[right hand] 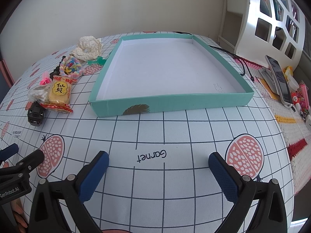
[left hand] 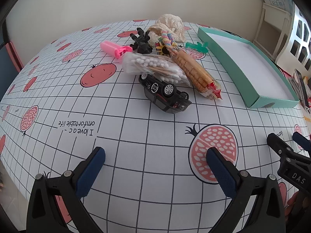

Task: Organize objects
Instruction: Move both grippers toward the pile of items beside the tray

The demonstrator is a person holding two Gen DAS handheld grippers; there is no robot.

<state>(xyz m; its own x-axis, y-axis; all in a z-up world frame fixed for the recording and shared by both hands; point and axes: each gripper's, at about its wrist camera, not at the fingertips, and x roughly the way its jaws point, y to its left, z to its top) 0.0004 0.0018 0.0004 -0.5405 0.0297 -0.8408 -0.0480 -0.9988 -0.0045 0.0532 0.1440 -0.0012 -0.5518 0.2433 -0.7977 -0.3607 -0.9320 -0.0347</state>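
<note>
Left gripper (left hand: 155, 156): your jaws spread wide, holding nothing.
Right gripper (right hand: 158, 160): same, wide, nothing held.
Toy car (left hand: 165, 95): overturned, ahead of your left fingers.
Teal box (right hand: 241, 95): ahead of your right.

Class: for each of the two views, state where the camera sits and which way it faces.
Left wrist: on the left gripper, facing the pile around the black toy car; right gripper at its edge.
Right wrist: on the right gripper, facing the empty teal cardboard tray.
Shared: tray, car, checked pomegranate-print tablecloth.
</note>
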